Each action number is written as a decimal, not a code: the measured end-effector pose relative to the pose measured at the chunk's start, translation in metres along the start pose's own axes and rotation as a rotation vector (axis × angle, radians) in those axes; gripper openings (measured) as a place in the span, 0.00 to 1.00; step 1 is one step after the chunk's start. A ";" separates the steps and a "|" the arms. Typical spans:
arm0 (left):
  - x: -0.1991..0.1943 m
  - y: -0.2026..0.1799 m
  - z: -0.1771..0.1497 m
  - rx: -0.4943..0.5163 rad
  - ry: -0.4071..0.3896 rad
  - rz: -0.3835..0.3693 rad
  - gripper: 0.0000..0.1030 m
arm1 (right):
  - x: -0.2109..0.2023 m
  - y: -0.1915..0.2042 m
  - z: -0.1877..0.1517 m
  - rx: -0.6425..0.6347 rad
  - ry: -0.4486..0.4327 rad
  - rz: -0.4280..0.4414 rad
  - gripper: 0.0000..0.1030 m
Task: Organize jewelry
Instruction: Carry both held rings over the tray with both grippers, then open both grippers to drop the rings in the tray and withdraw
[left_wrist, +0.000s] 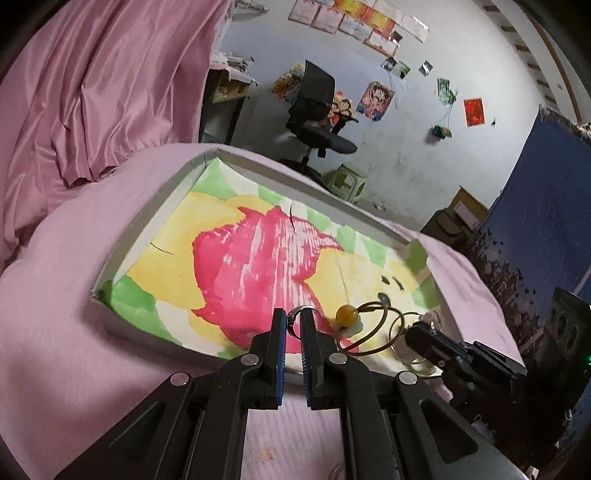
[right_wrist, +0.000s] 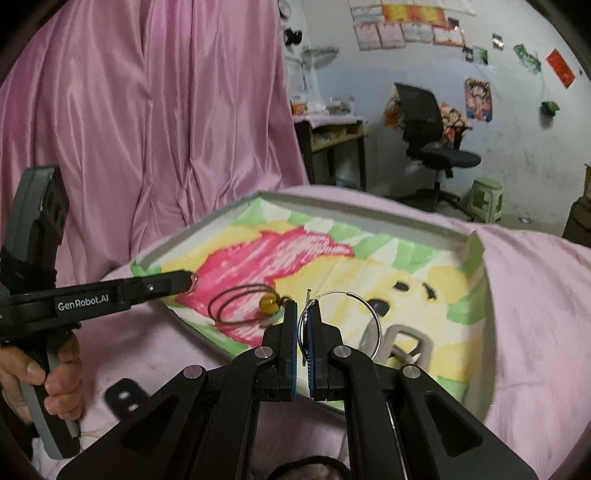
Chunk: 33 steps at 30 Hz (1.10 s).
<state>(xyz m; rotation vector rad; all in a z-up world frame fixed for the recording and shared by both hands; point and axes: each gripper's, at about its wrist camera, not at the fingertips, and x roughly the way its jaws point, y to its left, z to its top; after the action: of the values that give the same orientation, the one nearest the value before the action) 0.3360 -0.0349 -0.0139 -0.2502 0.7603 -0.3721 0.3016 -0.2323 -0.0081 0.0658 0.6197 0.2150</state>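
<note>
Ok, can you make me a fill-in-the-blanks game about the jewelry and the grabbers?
1. The left gripper pinches a small silver ____.
2. The right gripper holds a big thin hoop ____.
3. The amber bead hangs on a dark ____.
4. The tray sits on a ____ cloth.

Missing words: ring; earring; cord; pink

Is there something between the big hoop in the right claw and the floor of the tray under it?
Nothing visible blocks it. The right claw grips the hoop earring over bare tray floor. The amber bead cord lies to its left, and a grey loop lies just beyond.
</note>
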 end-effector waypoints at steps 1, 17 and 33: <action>0.001 -0.001 0.000 0.007 0.005 0.005 0.08 | 0.004 0.001 0.000 -0.004 0.019 0.000 0.04; -0.013 -0.007 -0.005 0.037 0.001 -0.019 0.25 | -0.006 -0.007 -0.009 0.039 0.067 -0.005 0.30; -0.081 -0.017 -0.031 0.071 -0.139 0.050 0.88 | -0.100 0.004 -0.020 0.058 -0.232 -0.170 0.80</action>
<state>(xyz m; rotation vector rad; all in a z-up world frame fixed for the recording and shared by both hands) 0.2559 -0.0189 0.0206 -0.1879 0.6140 -0.3301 0.2097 -0.2503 0.0329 0.0923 0.3975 0.0236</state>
